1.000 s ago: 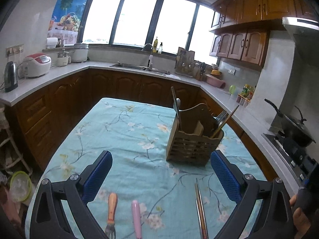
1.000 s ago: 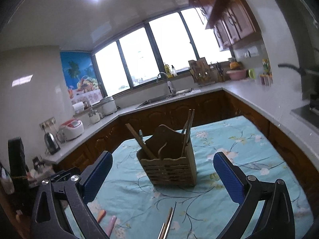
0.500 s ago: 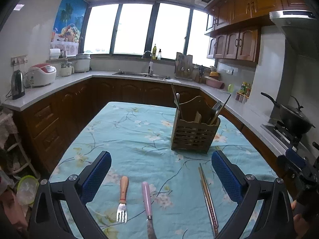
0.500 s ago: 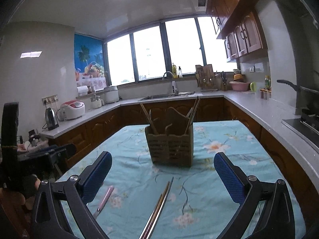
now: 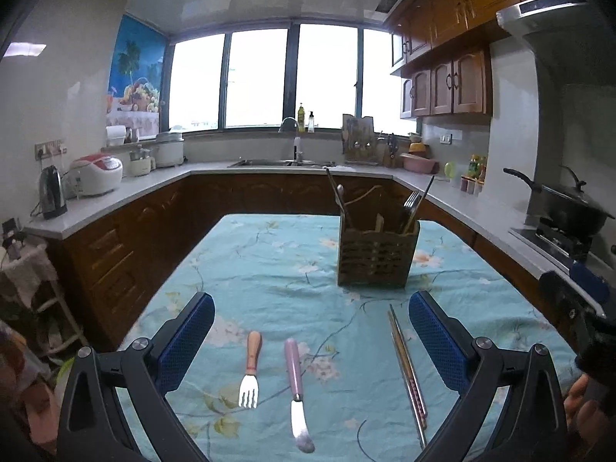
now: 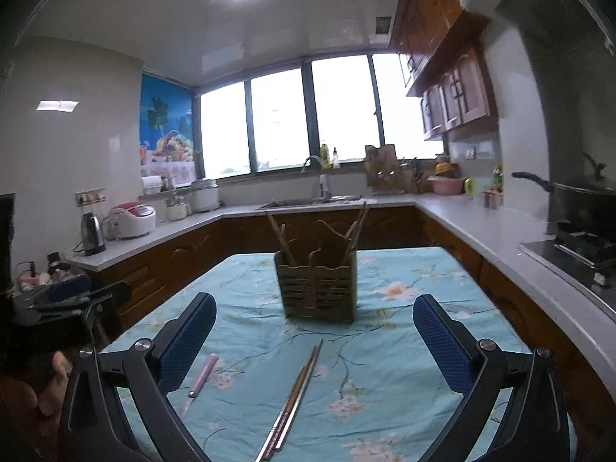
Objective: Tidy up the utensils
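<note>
A woven wooden utensil holder (image 5: pixel 376 255) stands on the table with several utensils in it; it also shows in the right wrist view (image 6: pixel 316 288). A wooden-handled fork (image 5: pixel 250 367), a pink-handled knife (image 5: pixel 295 383) and a pair of chopsticks (image 5: pixel 408 365) lie on the cloth between my left gripper's (image 5: pixel 310 337) open fingers. My right gripper (image 6: pixel 312 340) is open and empty above the chopsticks (image 6: pixel 294 396); the knife (image 6: pixel 201 379) lies by its left finger.
The table has a turquoise floral cloth (image 5: pixel 277 269). Kitchen counters (image 5: pixel 115 192) with a kettle and a rice cooker run around it. A stove with a black wok (image 5: pixel 569 208) stands at the right. The right gripper shows at the left view's right edge (image 5: pixel 577 300).
Both grippers have pulled back from the holder and levelled out. The fork, knife and chopsticks have come into fuller view on the cloth. Both stay open.
</note>
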